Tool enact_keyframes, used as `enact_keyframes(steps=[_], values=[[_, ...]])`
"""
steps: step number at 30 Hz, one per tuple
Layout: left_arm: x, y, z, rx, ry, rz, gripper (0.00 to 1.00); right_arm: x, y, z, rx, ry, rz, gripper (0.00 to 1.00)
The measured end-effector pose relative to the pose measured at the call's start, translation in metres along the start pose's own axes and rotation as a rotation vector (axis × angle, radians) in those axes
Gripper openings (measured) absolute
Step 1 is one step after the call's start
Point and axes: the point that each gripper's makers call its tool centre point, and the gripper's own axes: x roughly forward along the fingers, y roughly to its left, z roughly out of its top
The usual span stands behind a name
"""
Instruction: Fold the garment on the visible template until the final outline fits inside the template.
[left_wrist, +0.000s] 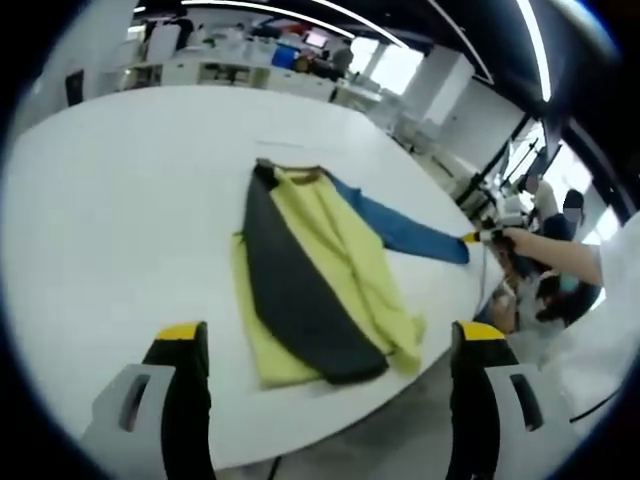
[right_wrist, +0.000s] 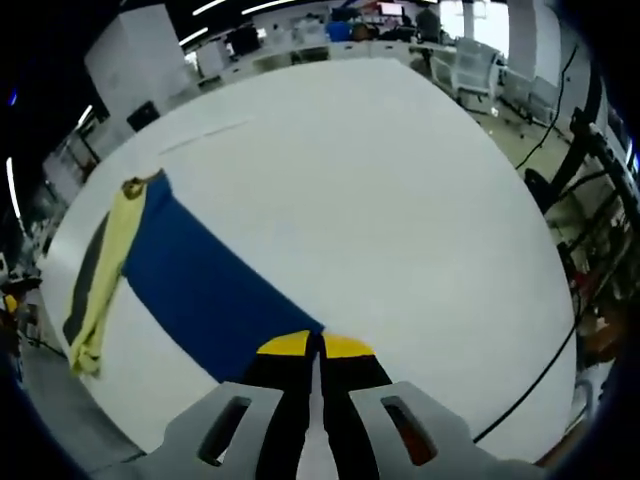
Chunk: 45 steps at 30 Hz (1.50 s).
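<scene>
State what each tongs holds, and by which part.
Right tongs pinch the yellow, grey and blue cloth garment by its blue sleeve's end. Left tongs are open, holding nothing.

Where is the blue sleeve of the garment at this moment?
The blue sleeve lies stretched across the white table, its end pinched by the right gripper.

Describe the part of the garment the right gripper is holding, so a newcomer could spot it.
On the white table lies a yellow, dark grey and blue garment. From its collar end a long blue sleeve stretches sideways, its tip pinched in the right gripper. It is the only blue strip.
</scene>
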Motion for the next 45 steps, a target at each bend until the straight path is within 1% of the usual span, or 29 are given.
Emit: enact_keyframes(steps=[4, 14, 20, 24, 27, 30, 33, 38, 45], values=[[0.004, 0.001, 0.003, 0.001, 0.003, -0.002, 0.97, 0.002, -0.003, 0.003, -0.002, 0.005, -0.004, 0.03], [0.018, 0.0, 0.007, 0.006, 0.023, -0.009, 0.97, 0.017, -0.017, 0.011, -0.018, 0.028, -0.011, 0.03], [0.024, 0.0, 0.01, 0.011, 0.033, -0.011, 0.97, 0.025, -0.026, 0.019, -0.024, 0.025, -0.013, 0.03], [0.028, 0.001, 0.012, 0.015, 0.043, -0.01, 0.97, 0.028, -0.033, 0.02, -0.022, 0.027, -0.025, 0.03], [0.03, 0.0, 0.015, 0.016, 0.044, -0.013, 0.97, 0.028, -0.038, 0.015, -0.017, 0.044, -0.04, 0.03], [0.033, 0.0, 0.017, 0.019, 0.047, -0.015, 0.97, 0.024, -0.042, 0.012, -0.006, 0.041, -0.044, 0.03], [0.035, -0.001, 0.019, 0.021, 0.048, -0.018, 0.97, 0.022, -0.05, 0.01, 0.001, 0.046, -0.056, 0.03], [0.038, -0.003, 0.022, 0.026, 0.049, -0.025, 0.97, 0.019, -0.062, 0.013, 0.011, 0.044, -0.074, 0.03], [0.038, -0.002, 0.021, 0.028, 0.055, -0.025, 0.97, 0.02, -0.07, 0.016, 0.005, 0.05, -0.092, 0.03]])
